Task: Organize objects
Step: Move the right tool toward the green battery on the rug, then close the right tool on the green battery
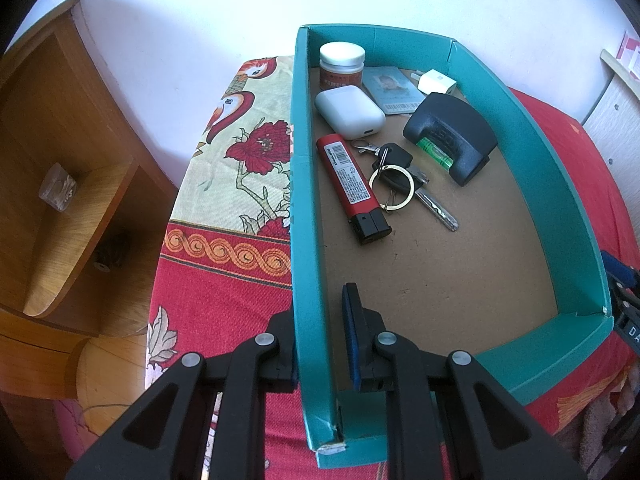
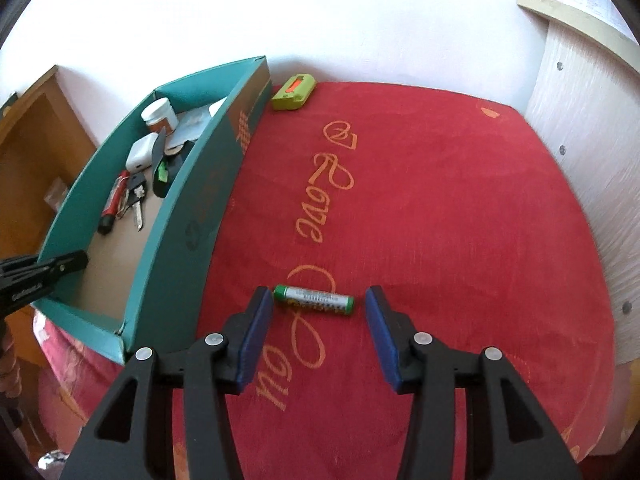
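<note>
The battery (image 2: pixel 313 299) lies on the red bed cover, long axis spanning the gap just ahead of the right tool (image 2: pixel 319 308), half-open and empty, while the left tool (image 1: pixel 320 320) pinches the teal box (image 1: pixel 560 184) wall.

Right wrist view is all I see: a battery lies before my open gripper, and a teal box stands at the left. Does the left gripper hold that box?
Observer: Yes. The left gripper is shut on a long wall of the teal box, near a corner.
Operator: Is there room inside for the battery?
Observer: Yes. The near half of the floor is bare; the lighter and keys lie further back.
Operator: What is in the far corner?
Observer: A white charger plug, beside a card.
</note>
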A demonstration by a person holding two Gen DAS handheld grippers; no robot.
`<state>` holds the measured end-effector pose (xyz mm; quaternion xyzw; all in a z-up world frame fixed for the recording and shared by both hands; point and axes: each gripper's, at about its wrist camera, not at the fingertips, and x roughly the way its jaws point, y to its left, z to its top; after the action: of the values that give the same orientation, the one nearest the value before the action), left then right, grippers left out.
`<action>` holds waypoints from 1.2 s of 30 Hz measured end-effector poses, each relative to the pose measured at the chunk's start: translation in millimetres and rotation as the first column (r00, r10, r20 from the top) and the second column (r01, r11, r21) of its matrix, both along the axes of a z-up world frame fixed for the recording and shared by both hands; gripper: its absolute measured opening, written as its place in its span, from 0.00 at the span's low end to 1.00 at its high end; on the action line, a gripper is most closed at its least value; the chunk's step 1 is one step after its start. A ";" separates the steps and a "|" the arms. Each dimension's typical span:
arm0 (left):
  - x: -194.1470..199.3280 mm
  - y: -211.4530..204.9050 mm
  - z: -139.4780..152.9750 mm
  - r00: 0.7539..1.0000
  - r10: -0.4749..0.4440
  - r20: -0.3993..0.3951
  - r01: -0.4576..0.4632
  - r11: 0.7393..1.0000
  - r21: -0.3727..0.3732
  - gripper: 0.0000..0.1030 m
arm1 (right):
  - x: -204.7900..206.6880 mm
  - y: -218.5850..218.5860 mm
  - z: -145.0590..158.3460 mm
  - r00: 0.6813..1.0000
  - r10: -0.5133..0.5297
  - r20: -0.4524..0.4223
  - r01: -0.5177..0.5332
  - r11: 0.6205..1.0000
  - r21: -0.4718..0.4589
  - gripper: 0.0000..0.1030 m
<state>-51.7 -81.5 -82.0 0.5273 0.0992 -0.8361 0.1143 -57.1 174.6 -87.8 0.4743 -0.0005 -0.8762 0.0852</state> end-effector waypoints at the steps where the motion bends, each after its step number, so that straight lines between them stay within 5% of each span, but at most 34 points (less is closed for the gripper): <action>1: 0.2 0.1 0.1 1.000 0.000 0.000 0.000 1.000 0.001 0.14 | 0.4 -1.0 0.0 1.000 -0.004 -0.008 0.004 1.000 0.006 0.48; 17: 2.6 3.5 0.0 1.000 0.006 -0.002 -0.006 1.000 -0.001 0.14 | 6.7 -6.3 -1.0 0.997 -0.041 -0.065 0.047 0.994 0.095 0.44; 36: 3.0 4.3 0.3 1.000 0.010 -0.002 -0.010 1.000 0.001 0.14 | 4.4 7.7 6.7 0.997 -0.041 -0.061 0.043 0.999 0.027 0.43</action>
<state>-48.7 -77.2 -81.8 0.5260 0.1024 -0.8360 0.1178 -52.7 182.3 -81.1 0.4487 0.0044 -0.8916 0.0601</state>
